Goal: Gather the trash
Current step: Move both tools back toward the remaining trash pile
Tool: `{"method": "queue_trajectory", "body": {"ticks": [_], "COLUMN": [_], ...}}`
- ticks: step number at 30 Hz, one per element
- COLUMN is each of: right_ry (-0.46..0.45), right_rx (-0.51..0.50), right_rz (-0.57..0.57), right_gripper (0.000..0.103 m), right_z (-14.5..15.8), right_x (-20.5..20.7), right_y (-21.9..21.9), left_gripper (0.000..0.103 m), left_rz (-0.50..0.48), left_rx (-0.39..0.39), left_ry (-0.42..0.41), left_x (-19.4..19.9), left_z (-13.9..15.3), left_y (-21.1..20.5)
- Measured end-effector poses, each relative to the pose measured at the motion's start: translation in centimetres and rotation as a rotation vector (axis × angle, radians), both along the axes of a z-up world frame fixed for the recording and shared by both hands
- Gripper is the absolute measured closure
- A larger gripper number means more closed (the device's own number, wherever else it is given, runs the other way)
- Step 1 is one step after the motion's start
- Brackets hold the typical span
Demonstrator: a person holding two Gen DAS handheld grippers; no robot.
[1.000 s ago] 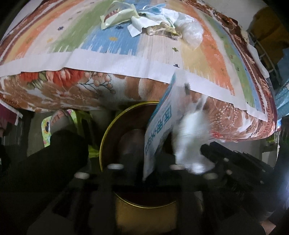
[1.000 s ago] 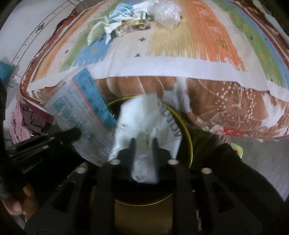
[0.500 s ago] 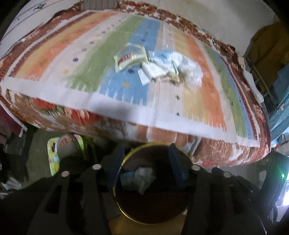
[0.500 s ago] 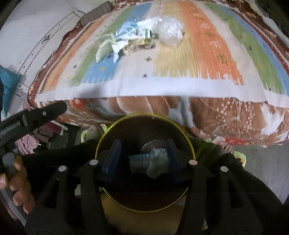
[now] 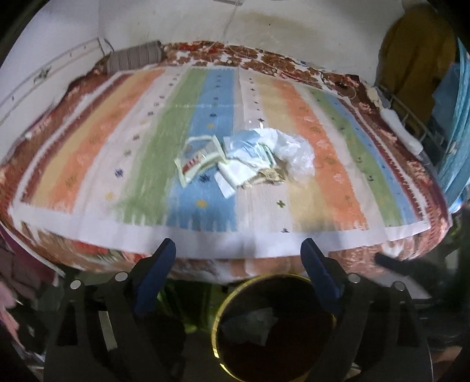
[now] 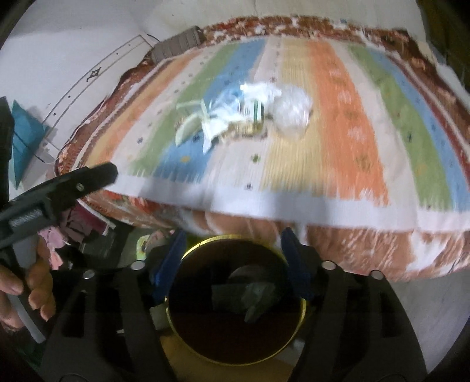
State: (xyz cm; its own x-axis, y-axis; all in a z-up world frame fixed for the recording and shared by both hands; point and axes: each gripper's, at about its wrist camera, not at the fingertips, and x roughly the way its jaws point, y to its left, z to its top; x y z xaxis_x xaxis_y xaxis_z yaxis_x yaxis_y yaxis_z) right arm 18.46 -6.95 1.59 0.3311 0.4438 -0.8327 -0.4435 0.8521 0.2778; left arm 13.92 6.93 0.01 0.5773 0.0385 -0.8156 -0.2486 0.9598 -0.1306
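Both grippers gape, apparently empty, at bed edge.

Bed cover: striped in orange, cream, green and blue, with small dark motifs, spread flat over the bed
Border cloth: brown and orange floral print, hanging down the bed's near side below a white band
Bolster: grey-brown, striped, lying at the far left corner of the bed against the wall
Wall: off-white, stained, behind the bed
Yellow garment: hanging at far right, beside blue cloth
Teal cushion: at far left, near the wall
Pink and dark clothes: heaped low on the left, beside the bed
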Motion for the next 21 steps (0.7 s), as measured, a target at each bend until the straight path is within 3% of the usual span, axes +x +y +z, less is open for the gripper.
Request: {"method": "queue_trajectory", "body": {"ticks": [5, 11, 21], "right_ry": [-0.015, -0.059, -0.066], "right_rx": [0.014, 0.016, 0.019], "right_rz": [0.019, 0.02, -0.002], "right_gripper": [0.027, 0.012, 0.009], "right_z": [0.7, 1.5, 0.7], "right_x": [1.2, 4.0, 8.5], "right_y": [0.4, 1.2, 2.1], "left_gripper": [0.006, 0.006, 0.006], "left_rz": [0.015, 0.028, 0.043], "left_rx": [0.004, 0.066, 0.035], "left_ry": [-0.005, 0.01, 0.005], "left_x": [1.6, 3.8, 7.3], "left_z": [0.6, 0.5, -0.5], "left_y": [1.5, 3.3, 6.0]}}
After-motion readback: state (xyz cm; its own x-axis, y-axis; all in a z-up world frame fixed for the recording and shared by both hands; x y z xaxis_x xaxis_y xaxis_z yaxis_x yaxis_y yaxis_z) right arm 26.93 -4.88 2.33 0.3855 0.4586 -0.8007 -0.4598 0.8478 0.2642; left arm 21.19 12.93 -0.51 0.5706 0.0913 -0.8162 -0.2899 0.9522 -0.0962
